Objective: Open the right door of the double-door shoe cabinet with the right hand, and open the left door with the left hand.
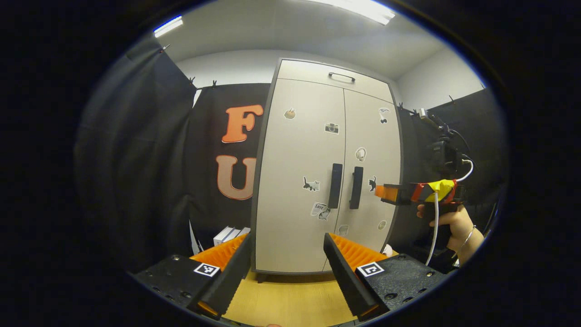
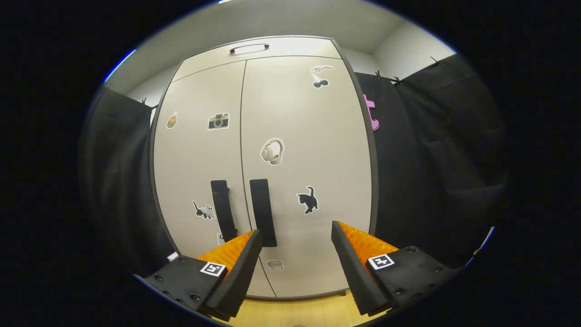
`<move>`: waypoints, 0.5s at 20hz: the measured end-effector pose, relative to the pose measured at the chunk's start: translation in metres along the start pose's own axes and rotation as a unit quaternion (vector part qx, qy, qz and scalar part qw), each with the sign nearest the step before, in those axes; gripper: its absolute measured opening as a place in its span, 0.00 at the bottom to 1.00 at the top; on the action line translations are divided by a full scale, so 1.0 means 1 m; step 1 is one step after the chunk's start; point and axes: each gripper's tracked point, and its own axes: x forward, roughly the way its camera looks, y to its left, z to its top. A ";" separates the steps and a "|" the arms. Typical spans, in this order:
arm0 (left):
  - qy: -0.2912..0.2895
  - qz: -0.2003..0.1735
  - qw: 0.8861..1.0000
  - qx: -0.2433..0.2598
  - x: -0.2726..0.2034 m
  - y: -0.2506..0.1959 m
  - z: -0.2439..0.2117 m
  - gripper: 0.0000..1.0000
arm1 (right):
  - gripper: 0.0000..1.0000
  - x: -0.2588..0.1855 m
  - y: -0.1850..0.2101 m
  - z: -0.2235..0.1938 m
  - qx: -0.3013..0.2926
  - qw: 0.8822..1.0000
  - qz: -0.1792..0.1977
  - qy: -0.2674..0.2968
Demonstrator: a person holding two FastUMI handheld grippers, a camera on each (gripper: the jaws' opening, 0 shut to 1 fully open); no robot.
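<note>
Both doors shut, both tongs spread empty — the right tongs (image 2: 295,268) near the right handle (image 2: 263,212) must next close on it.

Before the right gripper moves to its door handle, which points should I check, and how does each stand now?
1. Both doors shut: ok; left door and right door sit flush.
2. Right gripper open: ok.
3. Right handle free: ok, nothing on it.
4. Gripper aligned with handle: not ok; handle sits by the left finger, not centred.
5. Left gripper open: ok.
6. Fingers touching handle: not ok, apart.
</note>
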 end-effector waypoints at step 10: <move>-0.001 0.041 0.999 0.004 -0.001 0.043 0.000 0.95 | 0.85 0.076 0.035 -0.018 -0.005 1.000 0.000 0.027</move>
